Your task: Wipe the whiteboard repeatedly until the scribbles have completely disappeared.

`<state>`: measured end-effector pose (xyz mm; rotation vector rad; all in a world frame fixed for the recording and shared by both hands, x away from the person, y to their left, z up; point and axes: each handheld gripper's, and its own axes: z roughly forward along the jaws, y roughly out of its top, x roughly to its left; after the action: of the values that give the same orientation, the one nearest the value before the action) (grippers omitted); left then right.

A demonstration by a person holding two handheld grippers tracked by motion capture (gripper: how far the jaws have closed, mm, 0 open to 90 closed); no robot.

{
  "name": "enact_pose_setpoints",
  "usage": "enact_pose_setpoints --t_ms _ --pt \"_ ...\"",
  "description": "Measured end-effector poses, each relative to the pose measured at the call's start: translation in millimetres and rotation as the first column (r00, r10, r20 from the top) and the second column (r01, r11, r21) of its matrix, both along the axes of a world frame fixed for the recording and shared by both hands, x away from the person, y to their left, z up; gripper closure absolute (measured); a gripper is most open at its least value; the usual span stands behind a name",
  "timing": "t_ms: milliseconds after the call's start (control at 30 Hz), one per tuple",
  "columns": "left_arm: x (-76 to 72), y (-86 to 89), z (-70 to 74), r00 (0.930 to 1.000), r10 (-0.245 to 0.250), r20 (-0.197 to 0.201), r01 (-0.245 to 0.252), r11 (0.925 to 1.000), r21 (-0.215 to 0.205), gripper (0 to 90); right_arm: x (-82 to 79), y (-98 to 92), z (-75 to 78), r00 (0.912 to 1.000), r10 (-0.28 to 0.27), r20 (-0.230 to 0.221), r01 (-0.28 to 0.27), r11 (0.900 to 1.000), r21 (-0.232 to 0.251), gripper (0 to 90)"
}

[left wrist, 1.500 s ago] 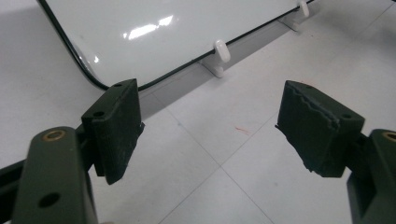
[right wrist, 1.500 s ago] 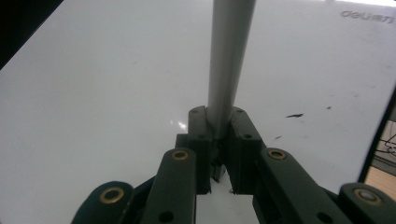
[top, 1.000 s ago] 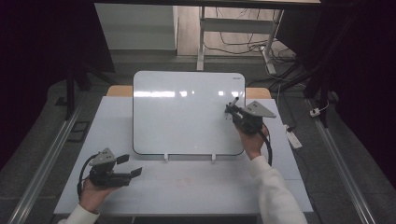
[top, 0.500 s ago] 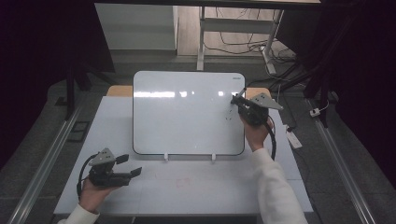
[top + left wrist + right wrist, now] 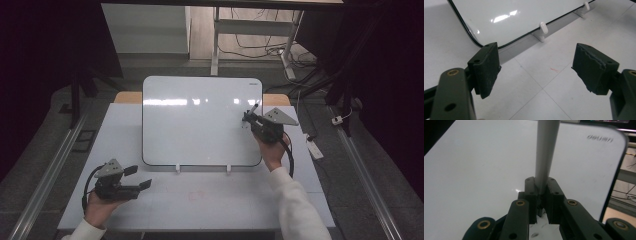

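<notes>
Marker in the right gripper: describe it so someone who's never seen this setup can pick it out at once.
Start at the whiteboard propped at the back of the table. At its right edge a hand holds the right gripper, jaws shut on the marker. It is a slim pale grey stick with a dark end pointing up over the board, unlike the left gripper, which is open and empty.

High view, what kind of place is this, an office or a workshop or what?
Probably a lab or office test bench: a white table bearing a propped whiteboard, loose cables on the floor behind, and a metal floor rail alongside.
</notes>
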<state>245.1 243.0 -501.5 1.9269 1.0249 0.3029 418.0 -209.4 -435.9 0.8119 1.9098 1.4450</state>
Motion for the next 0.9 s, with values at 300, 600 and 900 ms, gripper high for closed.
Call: enact_pose_setpoints --t_ms 300,600,900 --pt "0.1 -1.4 0.6 1.0000 -0.001 0.001 0.001 1.0000 0.001 22.8 4.1 -10.0 3.5 0.9985 -0.054 0.007 0.054 0.998 0.038 81.1" --pt "0.4 -2.2 0.1 1.0000 -0.003 0.000 0.003 1.0000 0.003 22.8 -14.9 -1.5 -11.4 0.9997 -0.016 0.020 0.016 1.000 -0.027 81.1" --pt "0.8 -1.6 -0.1 1.0000 0.000 -0.001 0.000 1.0000 0.001 22.8 -18.2 -2.9 -14.0 1.0000 0.002 0.002 -0.002 1.000 -0.031 81.2"
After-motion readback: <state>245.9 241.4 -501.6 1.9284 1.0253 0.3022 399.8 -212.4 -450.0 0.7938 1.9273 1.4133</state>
